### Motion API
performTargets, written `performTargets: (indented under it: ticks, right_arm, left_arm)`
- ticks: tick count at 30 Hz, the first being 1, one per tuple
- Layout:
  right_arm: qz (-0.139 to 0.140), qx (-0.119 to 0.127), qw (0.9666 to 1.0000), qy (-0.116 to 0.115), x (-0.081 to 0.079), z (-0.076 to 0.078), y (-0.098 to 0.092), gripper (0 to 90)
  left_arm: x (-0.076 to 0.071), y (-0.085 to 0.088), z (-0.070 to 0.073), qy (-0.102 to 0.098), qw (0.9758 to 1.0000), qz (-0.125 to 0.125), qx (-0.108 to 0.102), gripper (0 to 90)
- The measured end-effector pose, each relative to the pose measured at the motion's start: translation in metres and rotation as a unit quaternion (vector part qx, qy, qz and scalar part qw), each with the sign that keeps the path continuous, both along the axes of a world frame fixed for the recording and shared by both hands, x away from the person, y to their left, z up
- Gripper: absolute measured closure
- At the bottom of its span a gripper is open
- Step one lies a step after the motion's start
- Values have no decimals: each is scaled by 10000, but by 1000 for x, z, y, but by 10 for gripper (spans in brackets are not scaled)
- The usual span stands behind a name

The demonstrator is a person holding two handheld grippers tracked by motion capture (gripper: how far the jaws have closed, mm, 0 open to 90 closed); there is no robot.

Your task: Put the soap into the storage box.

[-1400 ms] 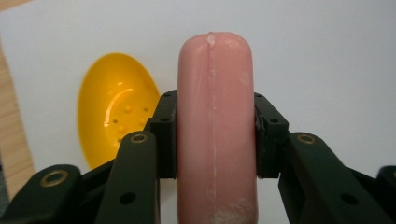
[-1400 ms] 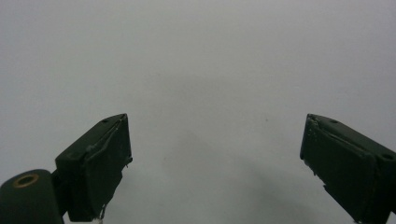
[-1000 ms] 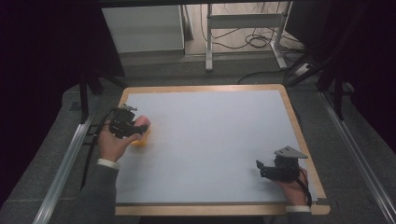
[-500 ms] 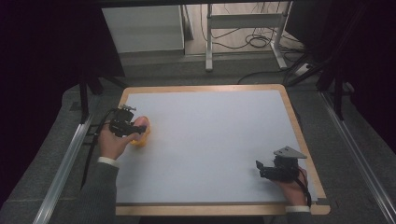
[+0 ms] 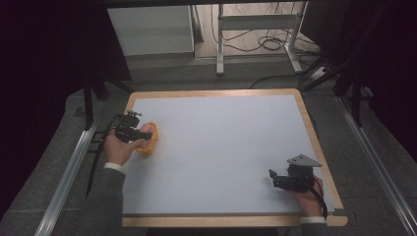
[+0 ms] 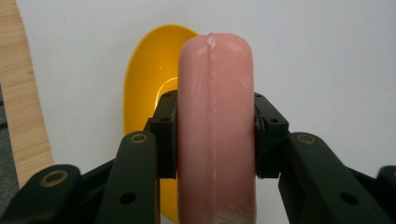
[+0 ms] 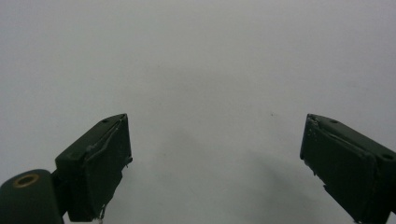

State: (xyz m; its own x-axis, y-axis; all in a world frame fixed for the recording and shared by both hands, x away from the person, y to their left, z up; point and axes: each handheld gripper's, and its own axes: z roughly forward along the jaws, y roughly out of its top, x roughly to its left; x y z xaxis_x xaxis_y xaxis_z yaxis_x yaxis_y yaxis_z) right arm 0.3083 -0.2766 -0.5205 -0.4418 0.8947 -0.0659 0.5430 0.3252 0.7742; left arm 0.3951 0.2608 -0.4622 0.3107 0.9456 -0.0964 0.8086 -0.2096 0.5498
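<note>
Lowering toward the yellow dish (image 6: 149,88) near the table's (image 5: 221,147) left edge, my left gripper (image 6: 215,135) clenched the pink sausage (image 6: 215,116), my right gripper (image 7: 215,154) gaped empty, and a tilted drop could have tipped that dish.

Dim room: grey carpet (image 5: 59,98), white cabinet (image 5: 150,29), metal frame (image 5: 255,24).

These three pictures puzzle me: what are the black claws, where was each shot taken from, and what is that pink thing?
A person sits at a white table and holds a hand tool with two black jaws in each hand. The wide picture comes from a camera overhead. The other two come from small cameras riding on the tools, looking along their jaws. The left gripper is clamped on a pink sausage-shaped object, just above a yellow dish near the table's left edge. The right gripper stands open over bare table, holding nothing, near the right front corner.
</note>
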Motion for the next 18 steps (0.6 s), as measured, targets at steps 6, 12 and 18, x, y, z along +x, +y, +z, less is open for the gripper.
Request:
performTargets:
  ticks: [6,12,18]
  right_arm:
    - [10,-19,10000,-3,0,0,0,84]
    - [16,-26,10000,-10,0,0,1,84]
    - [10,-36,10000,-12,-1,1,1,84]
  left_arm:
    - [4,2,-4,55,10000,65,25,601]
    - [8,6,-11,132,9998,133,9,601]
    - [8,7,-12,73,9999,155,9,589]
